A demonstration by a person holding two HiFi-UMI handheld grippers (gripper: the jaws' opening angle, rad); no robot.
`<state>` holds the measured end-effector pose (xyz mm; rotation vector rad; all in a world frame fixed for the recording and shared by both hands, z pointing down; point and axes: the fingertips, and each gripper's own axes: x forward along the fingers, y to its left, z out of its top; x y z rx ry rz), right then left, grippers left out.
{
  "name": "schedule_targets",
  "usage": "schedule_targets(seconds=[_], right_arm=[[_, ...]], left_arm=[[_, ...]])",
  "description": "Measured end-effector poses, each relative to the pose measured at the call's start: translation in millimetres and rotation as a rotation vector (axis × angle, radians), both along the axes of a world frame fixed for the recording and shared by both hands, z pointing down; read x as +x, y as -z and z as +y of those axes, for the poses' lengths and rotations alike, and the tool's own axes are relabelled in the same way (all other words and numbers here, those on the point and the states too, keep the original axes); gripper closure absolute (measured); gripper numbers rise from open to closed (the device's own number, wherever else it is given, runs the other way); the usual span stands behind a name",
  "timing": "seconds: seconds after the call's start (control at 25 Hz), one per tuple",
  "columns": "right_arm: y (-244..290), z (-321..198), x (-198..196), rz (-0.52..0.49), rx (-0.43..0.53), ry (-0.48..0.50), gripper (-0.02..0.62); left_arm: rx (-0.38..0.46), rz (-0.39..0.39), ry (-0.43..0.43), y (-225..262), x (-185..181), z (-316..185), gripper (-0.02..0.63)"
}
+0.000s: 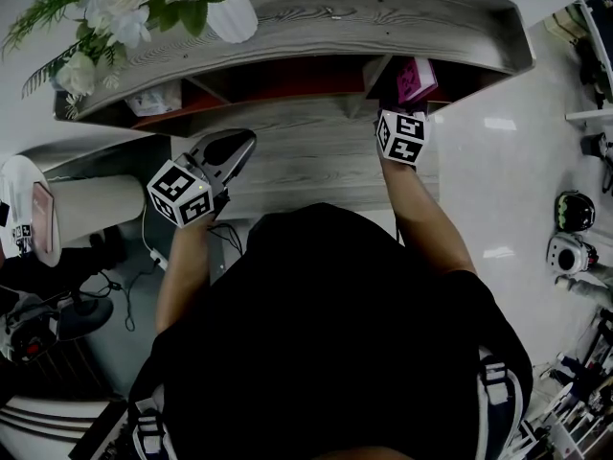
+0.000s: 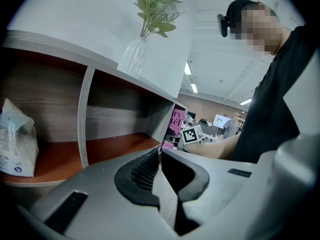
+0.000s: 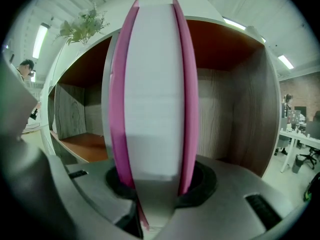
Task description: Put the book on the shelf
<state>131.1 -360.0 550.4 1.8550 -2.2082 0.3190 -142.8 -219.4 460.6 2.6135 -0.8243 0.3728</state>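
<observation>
My right gripper (image 1: 407, 105) is shut on a book (image 1: 418, 79) with pink covers and holds it upright at the mouth of the right compartment of the curved wooden shelf (image 1: 316, 27). In the right gripper view the book (image 3: 155, 94) fills the middle, white page edges towards me, with my right gripper (image 3: 157, 184) clamped on both covers. The compartment's wooden side wall (image 3: 240, 114) stands just behind it. My left gripper (image 1: 239, 144) hovers before the middle compartment, shut and holding nothing. In the left gripper view the book (image 2: 176, 121) shows far off, beyond my left gripper (image 2: 160, 153).
A glass vase of white flowers (image 1: 124, 8) stands on the shelf top at the left. A white packet (image 1: 153, 102) lies in the left compartment, also seen as the packet (image 2: 15, 139). A round side table (image 1: 24, 209) stands at the far left, and gear lies on the floor at the right (image 1: 573, 228).
</observation>
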Motion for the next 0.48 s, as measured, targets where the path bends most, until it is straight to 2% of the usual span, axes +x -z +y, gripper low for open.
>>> schedule_targets(seconds=[0.48], right_arm=[[-0.4,-9.7,-4.7,0.002,0.004,-0.018,0.448]], left_arm=[[-0.003,-0.002,0.008,-0.2,-12.0,-7.7,0.572]])
